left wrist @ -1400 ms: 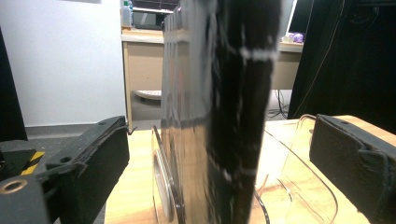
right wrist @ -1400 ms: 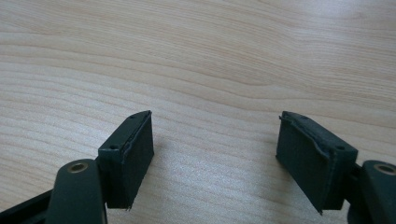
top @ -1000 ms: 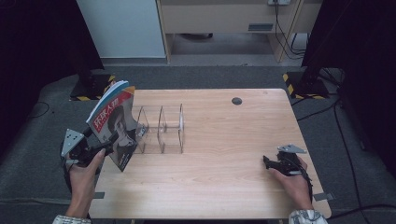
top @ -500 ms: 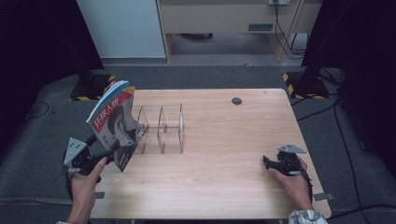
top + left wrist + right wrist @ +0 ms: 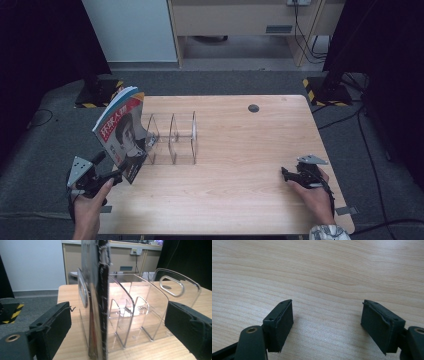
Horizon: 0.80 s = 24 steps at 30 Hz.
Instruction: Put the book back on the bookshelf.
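With its jaws spread wide and gripping nothing, the left claw (image 5: 117, 175) sits at the desk's (image 5: 240, 200) near left corner, just short of the magazine (image 5: 122, 132). That magazine stands nearly upright at the left end of the clear acrylic rack (image 5: 172, 137), probably in its first slot, though the glare makes that hard to confirm. Filing looks done, with only pulling the hand clear left. Well apart, the right claw (image 5: 286, 173) rests spread on bare wood.
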Each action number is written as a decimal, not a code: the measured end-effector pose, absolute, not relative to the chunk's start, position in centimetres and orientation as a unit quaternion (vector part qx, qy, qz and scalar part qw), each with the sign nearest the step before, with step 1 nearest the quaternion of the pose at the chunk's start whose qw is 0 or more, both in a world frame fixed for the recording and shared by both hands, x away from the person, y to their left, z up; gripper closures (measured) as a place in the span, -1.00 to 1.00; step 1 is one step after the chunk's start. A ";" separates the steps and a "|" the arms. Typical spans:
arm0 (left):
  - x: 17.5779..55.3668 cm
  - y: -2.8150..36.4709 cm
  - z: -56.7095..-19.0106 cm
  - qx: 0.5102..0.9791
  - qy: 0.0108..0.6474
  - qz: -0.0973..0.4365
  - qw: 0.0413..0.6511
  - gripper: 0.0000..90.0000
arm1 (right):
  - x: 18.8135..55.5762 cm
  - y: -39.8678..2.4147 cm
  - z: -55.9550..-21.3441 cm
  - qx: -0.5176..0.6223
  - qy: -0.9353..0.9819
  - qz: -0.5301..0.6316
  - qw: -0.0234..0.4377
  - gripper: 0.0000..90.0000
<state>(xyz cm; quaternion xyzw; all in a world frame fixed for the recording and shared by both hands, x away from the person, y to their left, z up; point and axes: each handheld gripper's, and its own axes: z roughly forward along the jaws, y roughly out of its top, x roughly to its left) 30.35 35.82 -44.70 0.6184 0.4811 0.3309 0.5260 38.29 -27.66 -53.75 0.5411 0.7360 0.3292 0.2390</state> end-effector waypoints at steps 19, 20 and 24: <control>27.3 33.6 -44.8 0.654 0.453 0.309 0.522 -0.79 | 38.3 -27.6 -53.8 0.541 0.736 0.329 0.239 -0.43; 27.2 33.5 -44.8 0.658 0.449 0.309 0.520 -0.79 | 38.3 -27.6 -53.8 0.541 0.736 0.329 0.239 -0.43; 27.7 32.8 -45.0 0.667 0.444 0.305 0.514 -0.79 | 38.2 -27.6 -53.7 0.541 0.737 0.329 0.238 -0.43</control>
